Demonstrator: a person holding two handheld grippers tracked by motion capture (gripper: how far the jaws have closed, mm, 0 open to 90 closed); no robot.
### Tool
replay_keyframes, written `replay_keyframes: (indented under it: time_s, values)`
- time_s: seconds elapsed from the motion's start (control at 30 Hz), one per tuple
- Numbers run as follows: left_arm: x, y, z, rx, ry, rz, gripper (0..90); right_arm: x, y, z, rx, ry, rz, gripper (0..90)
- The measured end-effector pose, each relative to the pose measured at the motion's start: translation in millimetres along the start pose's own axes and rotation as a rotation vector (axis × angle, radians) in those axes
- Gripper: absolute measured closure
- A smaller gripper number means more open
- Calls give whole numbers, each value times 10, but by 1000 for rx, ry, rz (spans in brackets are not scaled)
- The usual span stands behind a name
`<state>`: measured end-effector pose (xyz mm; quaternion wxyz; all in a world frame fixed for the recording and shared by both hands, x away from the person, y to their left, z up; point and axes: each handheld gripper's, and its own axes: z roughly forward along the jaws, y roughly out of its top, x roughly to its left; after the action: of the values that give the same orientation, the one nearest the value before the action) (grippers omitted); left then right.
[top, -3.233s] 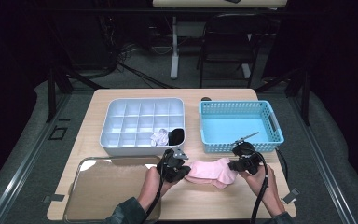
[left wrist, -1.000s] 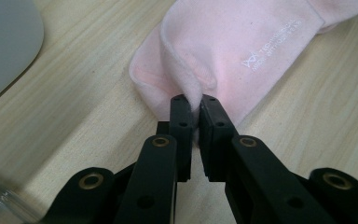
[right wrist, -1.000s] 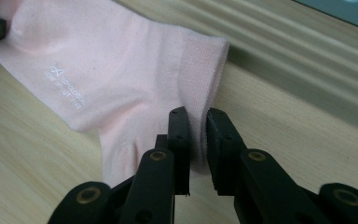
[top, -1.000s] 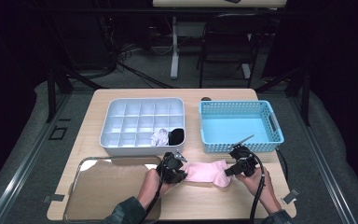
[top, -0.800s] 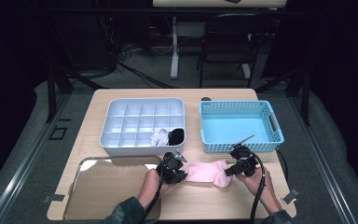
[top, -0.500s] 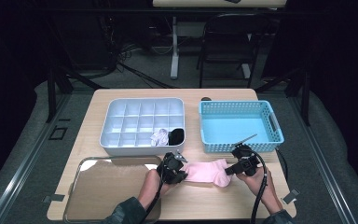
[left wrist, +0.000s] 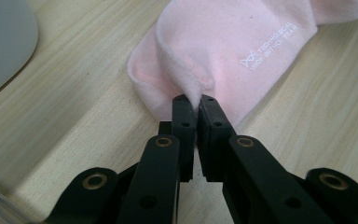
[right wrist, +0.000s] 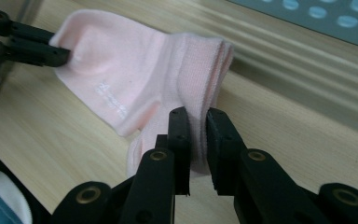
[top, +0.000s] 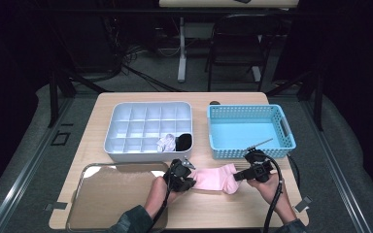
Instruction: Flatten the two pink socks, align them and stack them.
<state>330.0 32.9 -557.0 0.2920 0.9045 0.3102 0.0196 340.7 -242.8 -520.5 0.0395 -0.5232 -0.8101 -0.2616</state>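
A pink sock (top: pixel 216 178) lies on the wooden table near its front edge, stretched between my two grippers. My left gripper (top: pixel 190 180) is shut on a pinch of fabric at the sock's left end. The left gripper view shows that pinch of the sock (left wrist: pixel 223 51) squeezed between the jaws of the left gripper (left wrist: pixel 194 100). My right gripper (top: pixel 238 177) is shut on the folded right end. In the right gripper view the sock (right wrist: pixel 135 70) runs from the right gripper (right wrist: pixel 197 116) away to the left gripper (right wrist: pixel 65 55).
A white compartment organizer (top: pixel 141 156) stands behind the left hand, with a white sock (top: pixel 165 143) and a black item (top: pixel 183 141) in its front cells. A blue basket (top: pixel 245 109) sits behind the right hand. A clear tray (top: pixel 111 199) lies at the front left.
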Motion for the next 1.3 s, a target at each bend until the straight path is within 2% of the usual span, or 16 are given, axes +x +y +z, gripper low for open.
replay_keyframes:
  time_s: [0.13,0.17,0.2,0.27,0.5,0.63,0.7,0.77,0.8,0.83,0.87,0.97,1.13,1.2,1.27,1.3]
  values:
    - [-12,-3,4,-2,2,1,865,9,3,-17,-13,16,2,808]
    - [-13,-3,5,-1,1,1,865,-1,13,-33,3,23,-19,808]
    - [-14,-3,5,-2,0,1,865,21,4,-19,-32,28,9,808]
    - [-14,-4,8,-3,-1,0,865,11,17,-51,-13,44,-15,809]
    - [-22,-5,15,-13,-5,-5,865,54,26,-75,-47,89,-16,808]
    - [-13,-5,9,-16,-4,-8,858,73,33,-78,-49,92,-25,808]
    - [-12,-1,3,-15,-4,-9,807,75,32,-73,-52,86,-22,808]
    - [-7,11,-16,-23,1,-11,698,67,33,-67,-44,78,-24,808]
    - [-4,16,-23,-32,7,-22,698,63,33,-66,-43,76,-23,808]
    - [23,28,-25,-35,17,-35,597,57,34,-66,-44,75,-23,808]
    - [23,28,-25,-35,17,-35,544,57,34,-66,-44,75,-23,808]
    - [74,43,-5,-39,28,-61,491,61,37,-68,-45,72,-24,808]
    - [113,54,54,-35,-8,-76,559,66,40,-69,-52,71,-26,808]
    - [109,51,80,-34,-25,-83,651,65,48,-84,-60,83,-24,808]
    - [101,50,84,-36,-24,-81,677,66,51,-92,-62,93,-26,808]
    - [92,49,88,-37,-23,-77,733,80,57,-109,-70,101,-31,808]
